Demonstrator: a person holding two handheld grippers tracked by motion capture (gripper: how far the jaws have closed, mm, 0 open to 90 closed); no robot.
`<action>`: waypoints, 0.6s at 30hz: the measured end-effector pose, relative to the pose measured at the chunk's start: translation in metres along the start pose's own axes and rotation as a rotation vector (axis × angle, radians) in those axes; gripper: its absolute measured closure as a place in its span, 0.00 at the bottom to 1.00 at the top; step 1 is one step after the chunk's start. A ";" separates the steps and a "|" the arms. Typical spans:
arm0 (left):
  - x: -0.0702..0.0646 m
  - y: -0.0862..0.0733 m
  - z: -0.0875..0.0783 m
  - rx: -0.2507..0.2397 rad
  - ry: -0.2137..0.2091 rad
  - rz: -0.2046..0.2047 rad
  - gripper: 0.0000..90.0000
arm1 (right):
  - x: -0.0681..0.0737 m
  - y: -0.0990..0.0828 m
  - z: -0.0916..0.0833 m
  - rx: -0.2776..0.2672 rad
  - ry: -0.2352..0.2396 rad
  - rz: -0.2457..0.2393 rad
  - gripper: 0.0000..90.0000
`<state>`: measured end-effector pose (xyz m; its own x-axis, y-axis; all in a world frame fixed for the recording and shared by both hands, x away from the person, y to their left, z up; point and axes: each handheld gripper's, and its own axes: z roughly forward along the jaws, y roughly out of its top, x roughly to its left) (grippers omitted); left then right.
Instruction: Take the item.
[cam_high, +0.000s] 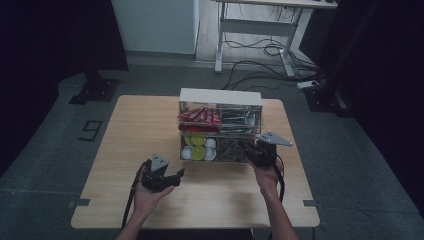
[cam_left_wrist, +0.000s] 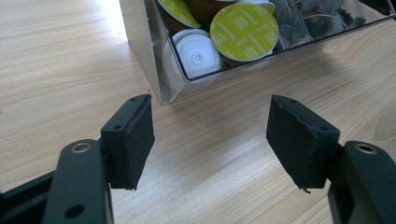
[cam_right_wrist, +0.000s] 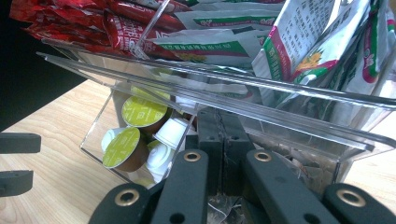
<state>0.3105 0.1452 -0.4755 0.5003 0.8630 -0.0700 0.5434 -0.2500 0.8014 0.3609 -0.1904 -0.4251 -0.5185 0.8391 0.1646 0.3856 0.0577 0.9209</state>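
A clear two-tier organiser (cam_high: 220, 95) stands at the table's far middle. Its upper tier holds red sachets (cam_high: 200, 117) (cam_right_wrist: 93, 23) and green-and-white sachets (cam_high: 240, 120) (cam_right_wrist: 303, 42). The lower drawer (cam_left_wrist: 154, 79) is pulled out, with yellow-lidded and white capsules (cam_high: 198, 147) (cam_left_wrist: 243, 31) (cam_right_wrist: 140, 112) on its left and dark tea bags (cam_high: 230, 150) (cam_left_wrist: 322, 18) on its right. My right gripper (cam_high: 248, 150) (cam_right_wrist: 224, 135) is shut, its tips inside the tea-bag side under the upper tier; I cannot tell if anything thin is pinched. My left gripper (cam_high: 176, 176) (cam_left_wrist: 210, 107) is open and empty, just short of the drawer's front corner.
The wooden table (cam_high: 125, 130) has bare surface on the left and along the near edge. In the right gripper view the left gripper's fingers (cam_right_wrist: 16, 142) show at the far left. Beyond the table are a white desk frame (cam_high: 260, 30), floor cables (cam_high: 260, 65) and dark stands (cam_high: 95, 87).
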 end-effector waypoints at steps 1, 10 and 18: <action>0.000 0.000 0.000 0.000 0.000 0.000 0.36 | 0.000 0.000 0.000 0.000 0.000 0.000 0.99; -0.001 0.006 0.006 -0.010 -0.010 0.003 0.36 | 0.000 0.000 0.000 0.000 0.001 -0.001 0.99; -0.005 0.013 0.011 -0.010 -0.016 0.006 0.36 | 0.000 0.000 0.000 -0.002 0.000 -0.001 0.99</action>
<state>0.3225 0.1325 -0.4718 0.5139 0.8546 -0.0747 0.5338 -0.2504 0.8077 0.3609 -0.1905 -0.4254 -0.5191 0.8388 0.1641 0.3839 0.0573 0.9216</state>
